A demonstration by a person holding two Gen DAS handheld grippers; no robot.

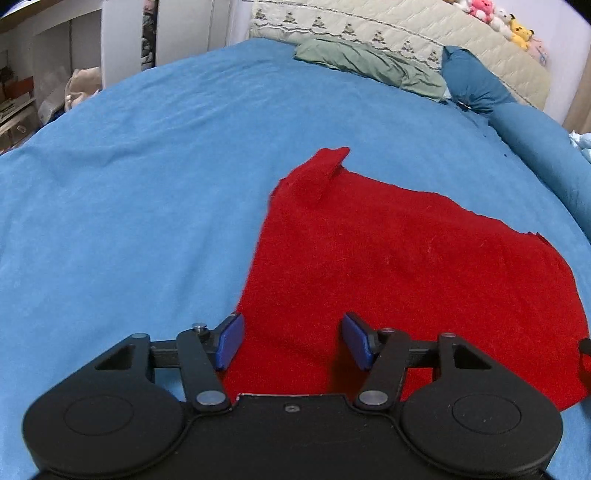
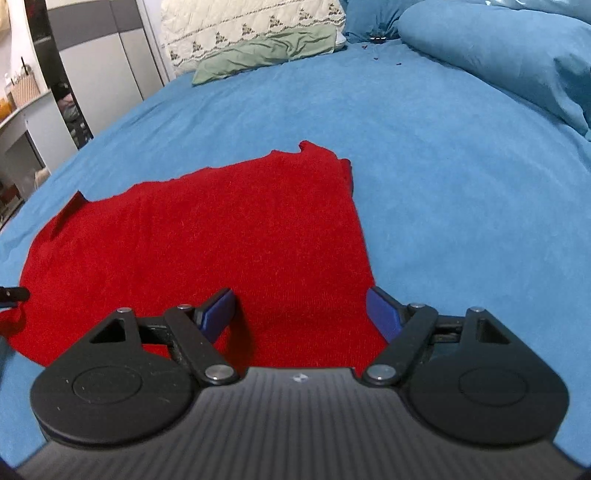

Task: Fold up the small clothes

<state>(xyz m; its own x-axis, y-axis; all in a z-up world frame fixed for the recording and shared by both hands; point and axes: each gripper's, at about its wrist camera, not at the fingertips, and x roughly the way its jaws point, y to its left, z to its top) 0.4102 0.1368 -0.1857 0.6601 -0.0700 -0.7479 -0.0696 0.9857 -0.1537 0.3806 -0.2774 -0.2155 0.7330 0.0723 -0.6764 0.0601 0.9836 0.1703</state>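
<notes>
Red knit garment point(image 1: 388, 273) lies flat on the blue bedsheet point(image 1: 129, 192); its near edge is hidden under both tools and its type is hard to tell. Left gripper point(image 1: 293, 341) and right gripper point(image 2: 301, 314) hover over it w/ jaws apart, holding nothing. One far corner point(image 1: 321, 173) is flipped over.

I am in a home bedroom, working over a bed with a blue sheet point(image 1: 129, 184). At the top of the frame lie a quilted cream cover point(image 1: 424, 29), blue pillows point(image 2: 498, 48) and plush toys point(image 1: 498, 18); wardrobe doors point(image 2: 103, 55) stand upper left.
</notes>
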